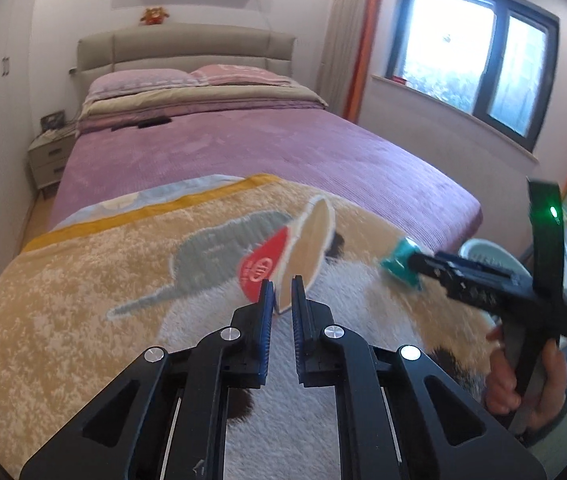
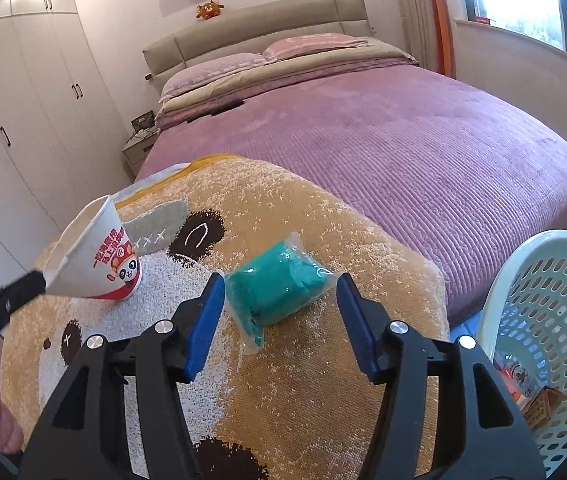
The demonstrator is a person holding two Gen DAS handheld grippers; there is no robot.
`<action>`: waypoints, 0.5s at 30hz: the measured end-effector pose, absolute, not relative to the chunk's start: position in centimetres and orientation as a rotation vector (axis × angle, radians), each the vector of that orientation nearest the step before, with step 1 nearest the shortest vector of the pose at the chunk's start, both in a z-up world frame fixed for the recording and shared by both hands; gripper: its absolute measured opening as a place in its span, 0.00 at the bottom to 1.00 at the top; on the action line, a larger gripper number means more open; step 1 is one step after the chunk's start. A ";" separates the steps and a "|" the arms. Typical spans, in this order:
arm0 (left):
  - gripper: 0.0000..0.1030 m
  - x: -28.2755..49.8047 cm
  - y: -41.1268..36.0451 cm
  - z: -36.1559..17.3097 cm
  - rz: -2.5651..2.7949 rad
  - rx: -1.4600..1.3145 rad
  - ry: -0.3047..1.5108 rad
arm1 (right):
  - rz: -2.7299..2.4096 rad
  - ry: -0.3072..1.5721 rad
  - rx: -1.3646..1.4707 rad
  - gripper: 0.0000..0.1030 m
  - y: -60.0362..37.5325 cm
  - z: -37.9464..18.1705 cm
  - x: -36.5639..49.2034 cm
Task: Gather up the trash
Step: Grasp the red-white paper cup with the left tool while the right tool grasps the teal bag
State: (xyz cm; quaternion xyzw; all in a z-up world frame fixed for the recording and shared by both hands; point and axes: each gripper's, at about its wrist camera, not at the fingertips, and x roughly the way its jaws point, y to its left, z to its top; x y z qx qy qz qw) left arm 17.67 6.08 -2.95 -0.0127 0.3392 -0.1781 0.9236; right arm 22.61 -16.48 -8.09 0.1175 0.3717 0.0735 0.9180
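A squashed white and red paper cup (image 1: 303, 240) is pinched by its rim in my left gripper (image 1: 282, 288), which is shut on it above the plush bear blanket (image 1: 83, 280). It also shows in the right wrist view (image 2: 95, 264). A teal packet in clear wrap (image 2: 283, 284) lies on the blanket between the blue pads of my right gripper (image 2: 279, 292), which is open around it. In the left wrist view the right gripper (image 1: 415, 264) is at the teal packet (image 1: 397, 264).
A pale green perforated plastic basket (image 2: 543, 300) stands at the right by the bed's foot, with some trash inside. The purple bed (image 2: 403, 140) stretches ahead. White wardrobes (image 2: 23, 100) line the left wall.
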 end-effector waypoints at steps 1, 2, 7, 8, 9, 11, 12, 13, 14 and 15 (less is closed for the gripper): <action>0.08 17.4 5.6 -3.1 -0.371 -0.014 0.700 | 0.150 0.762 0.248 0.53 -16.6 -8.1 22.5; 0.08 17.3 5.3 -3.2 -0.376 -0.005 0.701 | 0.150 0.761 0.254 0.53 -16.8 -8.1 22.4; 0.08 16.6 4.0 -4.6 -0.349 0.079 0.746 | 0.147 0.751 0.280 0.53 -17.4 -8.0 22.2; 0.08 16.5 4.2 -4.9 -0.334 0.087 0.757 | 0.147 0.751 0.285 0.53 -17.5 -8.0 22.1; 0.08 16.3 4.7 -5.3 -0.312 0.091 0.773 | 0.147 0.751 0.289 0.53 -17.6 -8.1 22.1; 0.08 15.9 5.6 -5.5 -0.305 0.090 0.787 | 0.151 0.750 0.291 0.53 -17.7 -8.0 22.1; 0.09 15.5 6.1 -5.7 -0.304 0.093 0.792 | 0.152 0.748 0.291 0.53 -17.6 -8.0 22.1; 0.12 15.1 6.5 -5.8 -0.312 0.100 0.801 | 0.152 0.746 0.290 0.53 -17.6 -7.9 22.1; 0.14 14.7 6.7 -5.8 -0.323 0.104 0.806 | 0.149 0.745 0.289 0.53 -17.6 -7.9 22.0; 0.22 14.2 7.0 -5.8 -0.338 0.109 0.806 | 0.148 0.745 0.288 0.53 -17.7 -7.9 22.0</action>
